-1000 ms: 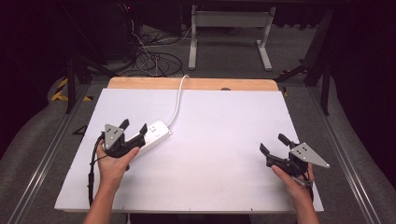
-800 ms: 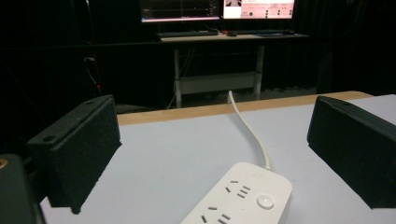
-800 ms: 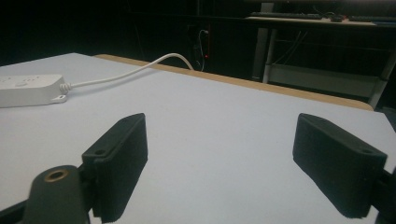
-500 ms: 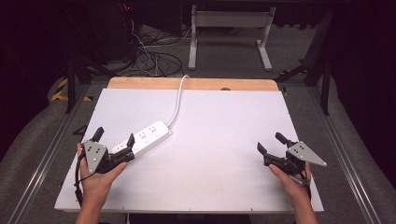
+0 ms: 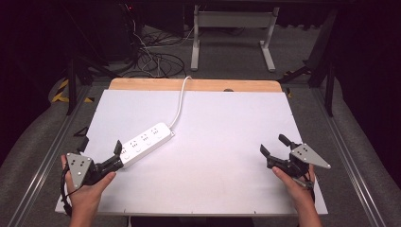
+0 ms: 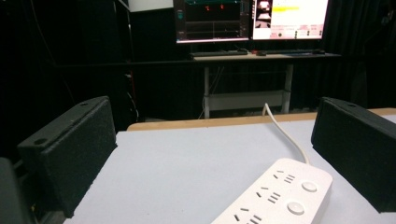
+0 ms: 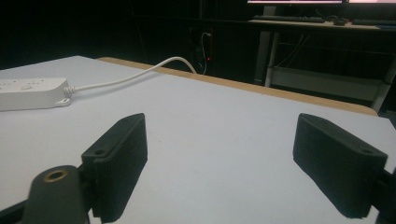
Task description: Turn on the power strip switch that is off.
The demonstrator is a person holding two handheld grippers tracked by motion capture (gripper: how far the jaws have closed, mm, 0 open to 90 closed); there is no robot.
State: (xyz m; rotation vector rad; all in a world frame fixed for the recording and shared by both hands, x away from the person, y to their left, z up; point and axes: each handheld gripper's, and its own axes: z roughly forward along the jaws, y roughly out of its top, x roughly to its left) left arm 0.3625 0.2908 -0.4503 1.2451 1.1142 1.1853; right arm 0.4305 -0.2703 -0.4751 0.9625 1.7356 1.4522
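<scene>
Both jaws wide, left gripper [image 5: 115, 156] just opened at power strip [image 5: 143, 142], right gripper [image 5: 274, 150] empty.

A white counter [image 5: 227, 142] with a wooden far edge [image 5: 142, 85]; beyond it, tangled cables [image 5: 156, 59], a desk frame [image 5: 231, 33], and lit monitors [image 6: 252, 18].

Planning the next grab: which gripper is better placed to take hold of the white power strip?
Left. The left gripper is open right at the power strip, its near end between the fingers. The right gripper sits far across the table.
</scene>
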